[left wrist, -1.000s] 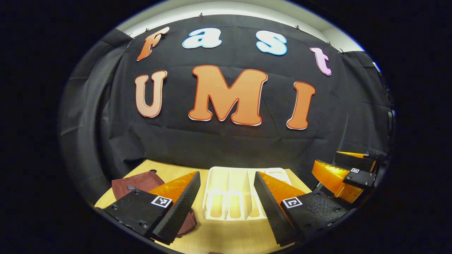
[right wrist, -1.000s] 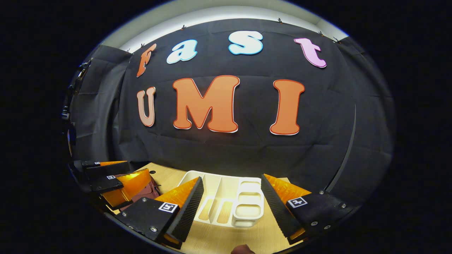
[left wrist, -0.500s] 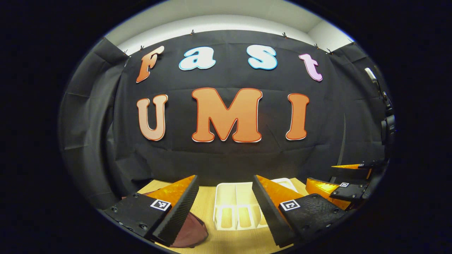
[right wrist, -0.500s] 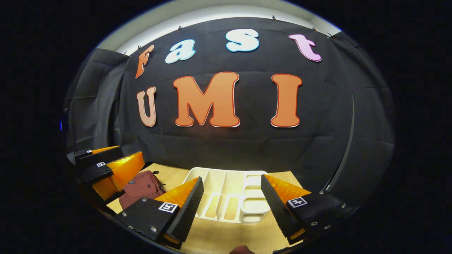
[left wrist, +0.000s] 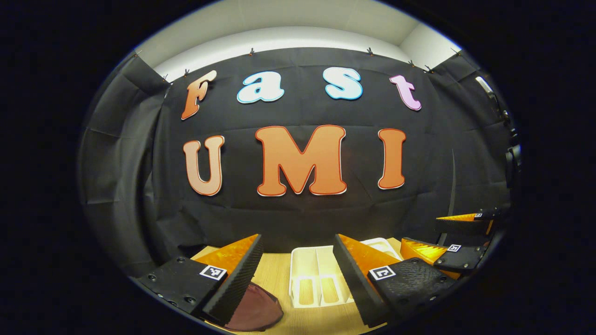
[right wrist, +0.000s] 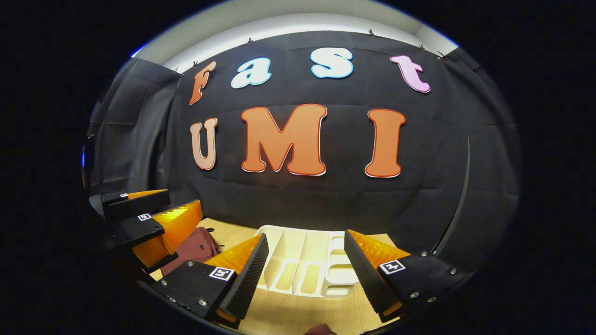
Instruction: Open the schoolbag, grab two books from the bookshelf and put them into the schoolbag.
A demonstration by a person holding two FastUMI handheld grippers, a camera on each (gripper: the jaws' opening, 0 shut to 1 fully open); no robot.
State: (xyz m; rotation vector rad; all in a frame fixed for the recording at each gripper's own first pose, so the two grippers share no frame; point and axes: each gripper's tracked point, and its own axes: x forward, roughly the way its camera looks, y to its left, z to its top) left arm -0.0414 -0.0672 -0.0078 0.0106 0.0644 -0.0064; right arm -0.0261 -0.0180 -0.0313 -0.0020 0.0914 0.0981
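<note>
Both our grippers, left gripper (left wrist: 295, 274) and right gripper (right wrist: 305, 272), hang spread apart, grasping nothing, above the wooden table (right wrist: 298, 311). We see the maroon schoolbag (right wrist: 193, 246) lying left of the white bookshelf (right wrist: 302, 265).

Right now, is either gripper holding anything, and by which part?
Nothing is held. The left gripper and right gripper both have open jaws with only air between them, above the white bookshelf; the schoolbag lies untouched.

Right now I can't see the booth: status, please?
Left gripper open, right gripper open, both empty. Schoolbag on table, untouched. White bookshelf ahead, no books seen.
</note>
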